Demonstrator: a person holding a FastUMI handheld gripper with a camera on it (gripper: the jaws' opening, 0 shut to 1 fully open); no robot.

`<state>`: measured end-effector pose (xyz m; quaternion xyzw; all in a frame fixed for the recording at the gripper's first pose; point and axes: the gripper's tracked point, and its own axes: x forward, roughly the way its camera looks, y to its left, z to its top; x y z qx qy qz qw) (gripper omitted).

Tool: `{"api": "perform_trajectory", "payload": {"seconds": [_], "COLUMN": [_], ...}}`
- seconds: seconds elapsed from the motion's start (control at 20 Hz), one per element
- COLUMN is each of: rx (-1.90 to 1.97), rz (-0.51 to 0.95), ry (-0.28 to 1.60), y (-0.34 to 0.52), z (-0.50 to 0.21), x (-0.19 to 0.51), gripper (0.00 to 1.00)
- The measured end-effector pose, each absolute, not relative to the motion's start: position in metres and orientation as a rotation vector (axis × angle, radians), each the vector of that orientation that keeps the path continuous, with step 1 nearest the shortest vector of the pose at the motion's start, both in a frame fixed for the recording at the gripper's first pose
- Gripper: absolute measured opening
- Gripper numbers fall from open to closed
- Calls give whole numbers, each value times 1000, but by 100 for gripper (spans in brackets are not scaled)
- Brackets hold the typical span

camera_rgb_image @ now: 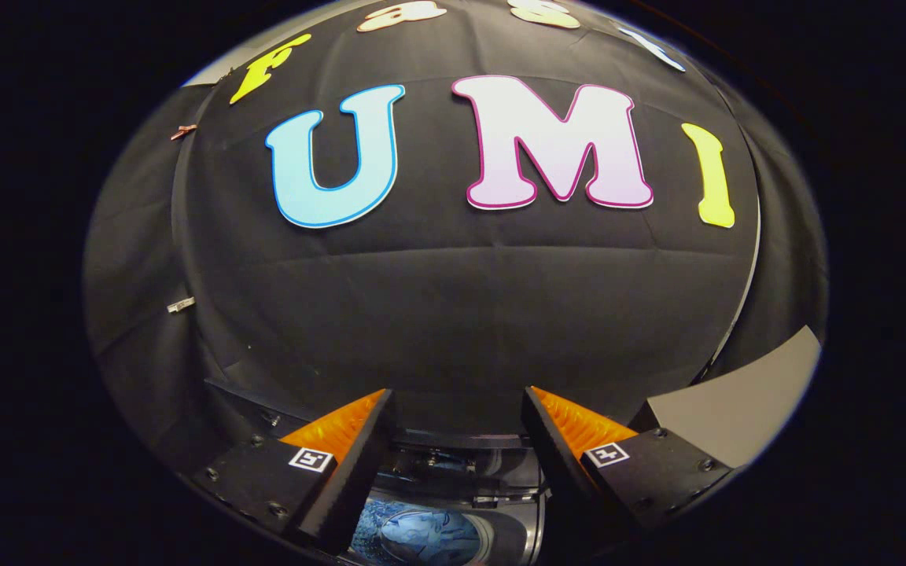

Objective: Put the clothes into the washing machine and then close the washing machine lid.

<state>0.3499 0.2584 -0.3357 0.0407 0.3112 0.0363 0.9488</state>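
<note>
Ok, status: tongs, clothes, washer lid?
Tongs open, holding nothing. Blue clothes already down in the washer tub, below the fingers. Lid not yet shut. Nothing seen in the way.

The gripper [457, 448] is held level, looking forward, with its jaws spread wide apart and nothing between them. Both fingers [343, 464] reach forward on either side of the gap (each carries a small square marker on its top face).
</note>
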Motion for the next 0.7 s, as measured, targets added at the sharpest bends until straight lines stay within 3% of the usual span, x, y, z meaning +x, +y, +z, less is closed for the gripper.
{"api": "perform_trajectory", "payload": {"seconds": [0.7], "rx": [97], "rz": [101], "ry": [740], "y": [262], "z": [-332], "x": [248], "gripper": [99]}}
